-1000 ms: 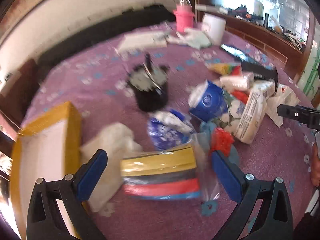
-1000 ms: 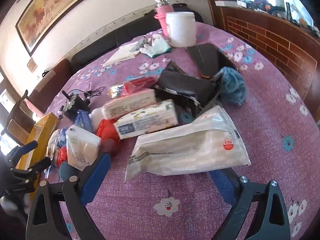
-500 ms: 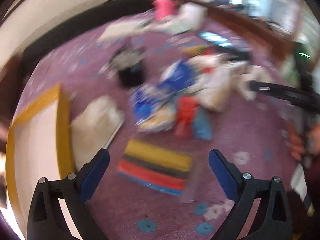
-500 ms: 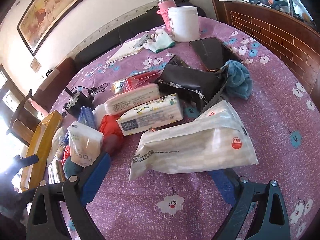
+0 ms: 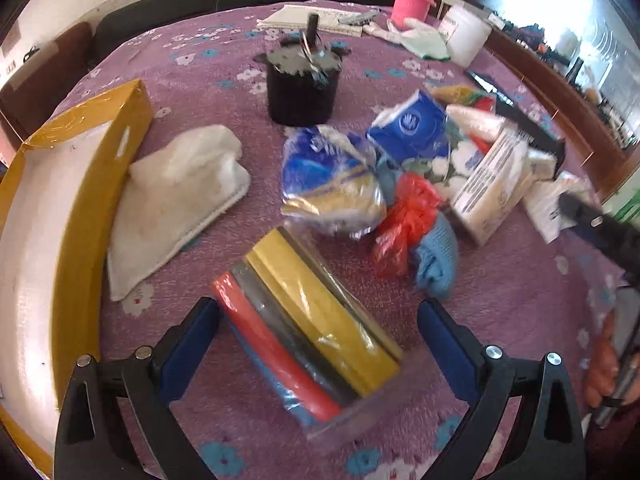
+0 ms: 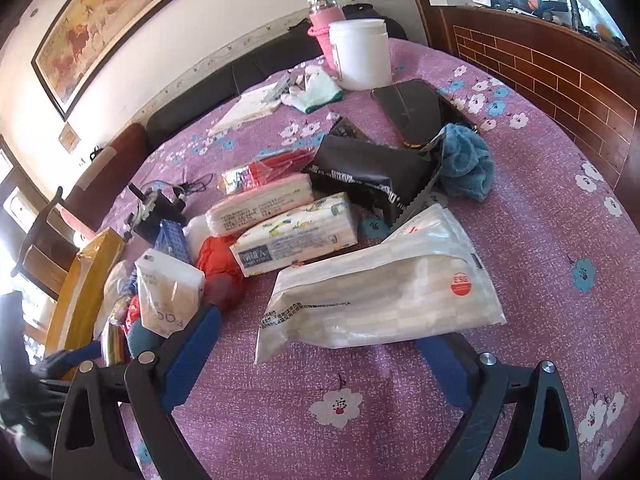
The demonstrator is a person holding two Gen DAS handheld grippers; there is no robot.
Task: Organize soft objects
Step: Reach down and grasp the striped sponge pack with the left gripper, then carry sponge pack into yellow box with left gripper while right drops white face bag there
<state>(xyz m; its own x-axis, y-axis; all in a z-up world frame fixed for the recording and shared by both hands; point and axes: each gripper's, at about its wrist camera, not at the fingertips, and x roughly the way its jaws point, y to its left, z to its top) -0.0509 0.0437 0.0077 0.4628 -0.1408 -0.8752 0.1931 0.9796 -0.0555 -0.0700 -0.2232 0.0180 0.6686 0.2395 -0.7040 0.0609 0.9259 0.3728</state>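
Round table under purple floral cloth (image 5: 208,80), cluttered. Left gripper (image 5: 318,340): jaws apart, straddling a clear plastic pack of yellow, grey and red folded cloths (image 5: 308,336); likely next, close on it and carry to the yellow cardboard box (image 5: 72,184) at its left. Right gripper (image 6: 316,354): jaws apart, white plastic wipes pouch (image 6: 380,288) ahead. Only the left view shows the white towel (image 5: 176,196).

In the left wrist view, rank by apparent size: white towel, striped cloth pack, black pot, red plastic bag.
1. White towel
2. Striped cloth pack, close to the towel in area; it lies nearest the camera between the open left tongs, so this order is unsure
3. Black pot, farther away
4. Red plastic bag
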